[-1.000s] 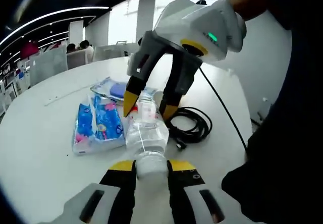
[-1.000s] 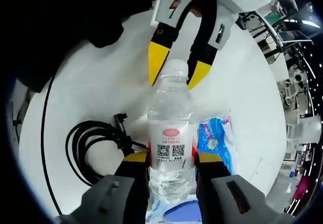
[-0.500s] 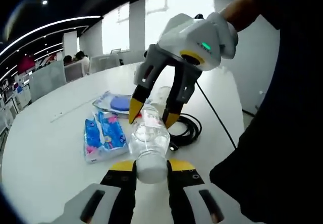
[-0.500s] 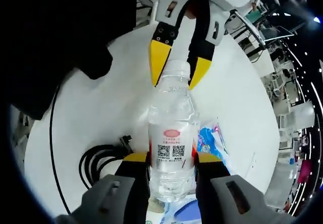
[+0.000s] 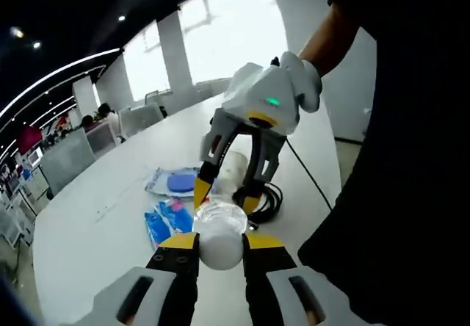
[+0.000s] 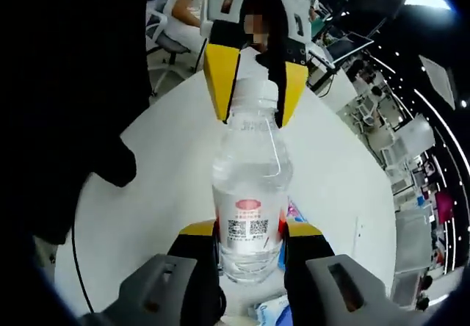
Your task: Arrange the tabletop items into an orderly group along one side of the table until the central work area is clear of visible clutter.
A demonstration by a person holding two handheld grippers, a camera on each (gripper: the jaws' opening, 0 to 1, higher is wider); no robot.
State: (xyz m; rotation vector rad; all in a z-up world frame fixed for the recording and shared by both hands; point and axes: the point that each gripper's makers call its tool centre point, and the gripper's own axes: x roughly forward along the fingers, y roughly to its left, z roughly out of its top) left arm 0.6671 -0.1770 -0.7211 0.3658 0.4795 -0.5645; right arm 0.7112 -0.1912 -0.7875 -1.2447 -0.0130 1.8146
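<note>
A clear water bottle (image 6: 252, 186) with a red-and-white label hangs in the air above the white table (image 5: 88, 230), held between both grippers. My left gripper (image 5: 220, 239) is shut on its white cap (image 5: 219, 247). My right gripper (image 6: 251, 229) is shut on the lower body by the label. In the left gripper view the right gripper (image 5: 225, 194) reaches in from above, its yellow fingertips on either side of the bottle (image 5: 219, 219). In the right gripper view the left gripper (image 6: 255, 84) comes down from the top onto the cap.
On the table below lie a blue tissue pack (image 5: 163, 225), a flat packet with a blue disc (image 5: 175, 183) and a coiled black cable (image 5: 270, 200). A person's dark clothing stands close on the right. Chairs and people are far behind the table.
Both grippers have lifted the bottle well up from the table; the tissue pack, packet and cable now look smaller and lie farther below. Both holds are unchanged.
</note>
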